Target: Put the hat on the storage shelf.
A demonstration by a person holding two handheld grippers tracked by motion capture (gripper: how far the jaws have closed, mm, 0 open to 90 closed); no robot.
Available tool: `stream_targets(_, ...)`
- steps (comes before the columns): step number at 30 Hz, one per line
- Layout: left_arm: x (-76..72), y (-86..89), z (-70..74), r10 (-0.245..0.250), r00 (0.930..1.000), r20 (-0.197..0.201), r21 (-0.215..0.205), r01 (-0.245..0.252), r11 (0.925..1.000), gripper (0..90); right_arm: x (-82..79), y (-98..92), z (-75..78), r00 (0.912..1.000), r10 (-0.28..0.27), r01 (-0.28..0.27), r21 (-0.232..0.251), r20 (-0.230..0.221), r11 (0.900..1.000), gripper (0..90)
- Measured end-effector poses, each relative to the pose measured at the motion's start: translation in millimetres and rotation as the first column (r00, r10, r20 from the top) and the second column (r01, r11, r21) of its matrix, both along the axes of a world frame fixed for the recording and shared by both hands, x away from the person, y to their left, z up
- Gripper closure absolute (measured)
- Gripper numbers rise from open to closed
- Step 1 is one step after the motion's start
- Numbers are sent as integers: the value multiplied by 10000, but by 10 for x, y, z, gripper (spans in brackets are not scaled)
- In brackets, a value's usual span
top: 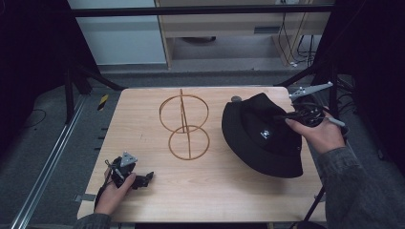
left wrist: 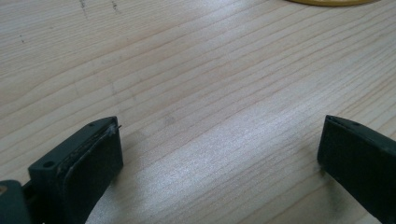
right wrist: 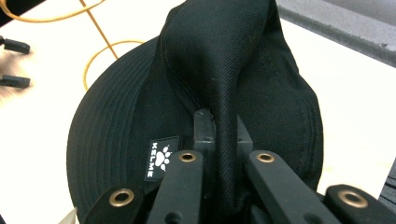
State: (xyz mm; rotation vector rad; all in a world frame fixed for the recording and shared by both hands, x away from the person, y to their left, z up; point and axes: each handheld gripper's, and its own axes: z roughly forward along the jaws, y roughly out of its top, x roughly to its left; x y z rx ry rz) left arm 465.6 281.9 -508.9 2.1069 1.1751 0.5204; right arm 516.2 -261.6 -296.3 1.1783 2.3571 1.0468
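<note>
Your left gripper (top: 143, 180) rests low on the near-left part of the wooden table (top: 229, 191), jaws spread wide with bare wood between them in the left gripper view, holding nothing. Your right gripper (right wrist: 219, 140) is clamped on a fold of the black bucket hat (top: 261, 136); fabric rises pinched between its jaws. Hat lies on the table's right side, brim partly flat, white logo patch (right wrist: 161, 157) facing up. Gold wire stand (top: 185, 125), two rings joined on a rod, lies left of the hat, apart from it.
</note>
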Motion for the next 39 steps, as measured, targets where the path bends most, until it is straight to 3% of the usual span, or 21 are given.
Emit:
stream_targets(21, -1, 0, 0, -14, 10000, -11, -10, 14, 10000, 0, -271, 5, 246, 9956, 157, -219, 668, 924, 9975, 871)
stream_targets(39, -2, 0, 0, -18, 10000, -10, -11, 18, 10000, 0, -450, 69, 474, 9871, 407, -540, 828, 1548, 9951, 871)
